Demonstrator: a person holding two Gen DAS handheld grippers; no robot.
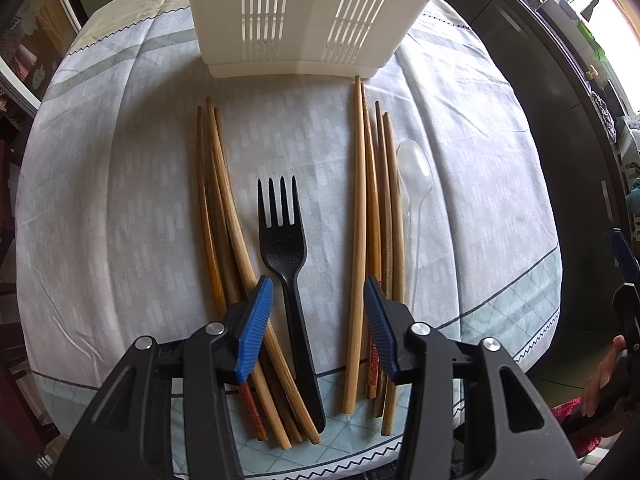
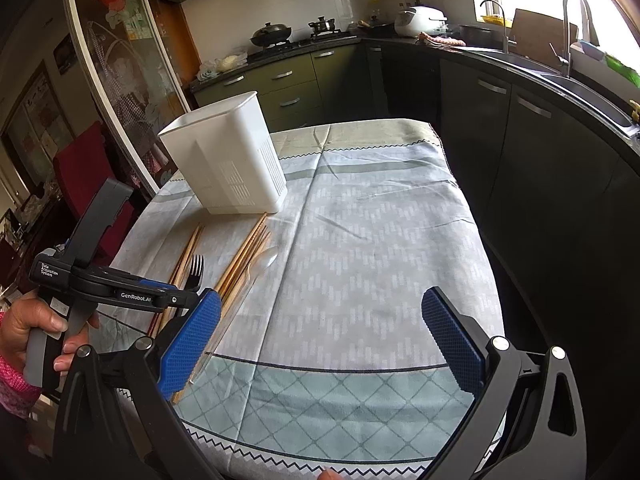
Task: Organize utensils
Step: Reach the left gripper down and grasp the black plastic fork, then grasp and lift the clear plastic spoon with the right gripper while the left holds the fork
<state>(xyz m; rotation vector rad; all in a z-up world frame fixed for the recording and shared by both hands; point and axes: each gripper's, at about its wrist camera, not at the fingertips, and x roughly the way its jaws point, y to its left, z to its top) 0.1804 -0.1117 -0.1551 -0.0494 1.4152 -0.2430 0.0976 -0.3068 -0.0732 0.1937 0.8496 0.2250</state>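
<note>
Left wrist view only: left tongs [image 1: 318, 322] half-open astride black plastic fork [image 1: 286, 256] handle, pads clear, between two chopstick bundles [image 1: 224, 264] on clothed surface [image 1: 120, 220], right wrist view only: right tongs [image 2: 322, 340] wide, empty, white caddy [image 2: 228, 156] top open.

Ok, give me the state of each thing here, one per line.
Left claw: open, pads either side of the fork handle, not touching.
Right claw: open, empty.
Fork: flat on the cloth.
Spoon: flat beside the chopsticks.
Chopsticks: two flat bundles.
Holder: upright.
</note>
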